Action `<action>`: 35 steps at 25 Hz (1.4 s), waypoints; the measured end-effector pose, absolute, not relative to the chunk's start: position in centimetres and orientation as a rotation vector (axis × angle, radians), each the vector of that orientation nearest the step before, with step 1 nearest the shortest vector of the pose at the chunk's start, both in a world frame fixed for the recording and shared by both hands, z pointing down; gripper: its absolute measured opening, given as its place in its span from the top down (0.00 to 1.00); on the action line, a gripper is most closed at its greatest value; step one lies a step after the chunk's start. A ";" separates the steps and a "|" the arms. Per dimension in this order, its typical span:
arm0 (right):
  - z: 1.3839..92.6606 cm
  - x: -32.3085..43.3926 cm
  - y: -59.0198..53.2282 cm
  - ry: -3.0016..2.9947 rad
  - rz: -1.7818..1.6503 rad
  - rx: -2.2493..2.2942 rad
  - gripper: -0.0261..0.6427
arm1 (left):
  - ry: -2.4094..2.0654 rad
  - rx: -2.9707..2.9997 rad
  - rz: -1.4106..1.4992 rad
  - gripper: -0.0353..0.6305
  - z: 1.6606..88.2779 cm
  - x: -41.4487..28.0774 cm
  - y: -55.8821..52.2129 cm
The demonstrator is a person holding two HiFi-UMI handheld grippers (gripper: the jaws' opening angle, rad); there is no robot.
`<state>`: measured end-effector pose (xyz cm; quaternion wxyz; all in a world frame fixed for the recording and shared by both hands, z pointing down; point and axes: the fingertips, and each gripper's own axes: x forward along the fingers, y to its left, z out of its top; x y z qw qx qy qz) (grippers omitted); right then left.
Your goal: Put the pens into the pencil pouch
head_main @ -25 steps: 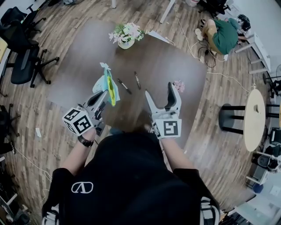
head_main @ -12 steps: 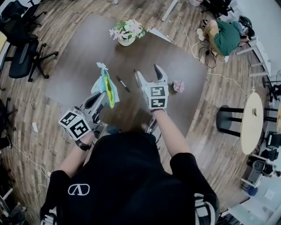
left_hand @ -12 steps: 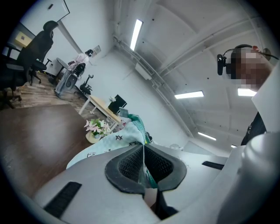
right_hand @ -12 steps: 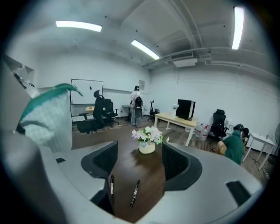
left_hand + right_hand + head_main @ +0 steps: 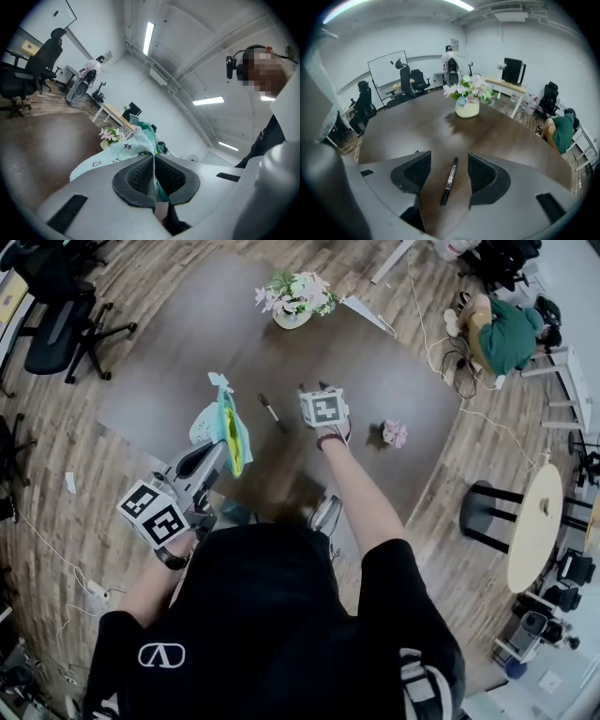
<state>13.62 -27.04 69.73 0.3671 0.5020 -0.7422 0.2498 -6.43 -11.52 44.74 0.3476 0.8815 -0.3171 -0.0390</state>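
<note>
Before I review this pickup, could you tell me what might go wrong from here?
The jaws of the right gripper have just been closing, with the pen lying slanted between them, untouched; it may roll or pivot out. The pencil pouch is pinched by one edge in the shut left gripper, so its mouth may sag.

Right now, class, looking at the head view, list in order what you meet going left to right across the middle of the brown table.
pencil pouch → pen → right hand-held gripper → small pink flower
</note>
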 end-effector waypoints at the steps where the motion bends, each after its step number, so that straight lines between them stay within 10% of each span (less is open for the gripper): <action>1: 71.3 13.8 -27.0 -1.871 0.689 1.261 0.60 | -0.828 2.279 -0.099 0.93 45.0 -6.5 -11.5; 24: 82.5 14.6 -25.6 -1.529 1.160 1.022 0.90 | -0.869 2.211 -0.087 0.93 47.9 -6.8 -11.3; 35: 68.3 14.8 -29.5 -1.915 0.859 1.267 0.90 | -0.818 2.252 -0.098 0.93 46.7 -6.1 -11.3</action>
